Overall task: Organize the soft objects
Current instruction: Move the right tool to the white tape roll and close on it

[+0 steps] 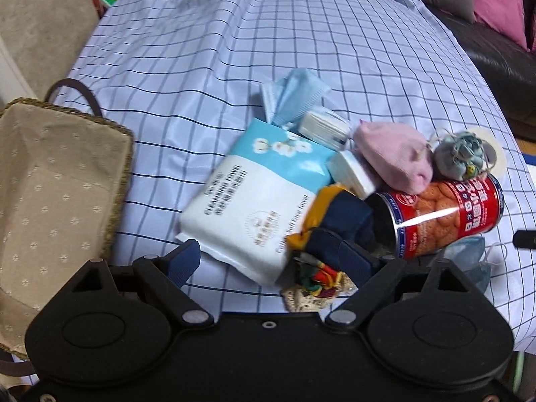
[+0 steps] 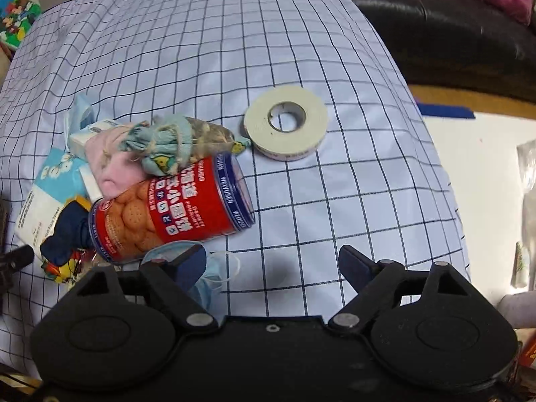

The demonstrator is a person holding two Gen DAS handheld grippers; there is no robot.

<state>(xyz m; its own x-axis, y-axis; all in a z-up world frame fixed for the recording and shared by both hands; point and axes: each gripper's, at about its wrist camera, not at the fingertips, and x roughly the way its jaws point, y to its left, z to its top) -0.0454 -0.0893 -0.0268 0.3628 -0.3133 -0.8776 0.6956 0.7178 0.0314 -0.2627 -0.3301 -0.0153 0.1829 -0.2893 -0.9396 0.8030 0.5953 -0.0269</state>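
A pile lies on the checked cloth [image 1: 234, 67]: a cleansing towel pack [image 1: 248, 197], a blue face mask [image 1: 291, 97], a pink pouch [image 1: 392, 157], a grey-blue sachet [image 1: 459, 159], and a navy and yellow cloth bundle [image 1: 338, 227]. My left gripper [image 1: 273, 261] is open, its fingers on either side of the pack's near corner and the bundle. My right gripper [image 2: 273, 266] is open above the cloth. Its left finger [image 2: 191, 264] lies over a second blue mask [image 2: 214, 268], next to the red biscuit tin [image 2: 171, 214].
A woven basket [image 1: 117, 154] with a beige liner stands at the left. A roll of white tape [image 2: 284, 124] lies on the cloth [image 2: 335, 201] beyond the tin. Small white boxes [image 1: 351, 174] lie in the pile. A dark sofa [image 2: 452, 40] with pink cushions is behind.
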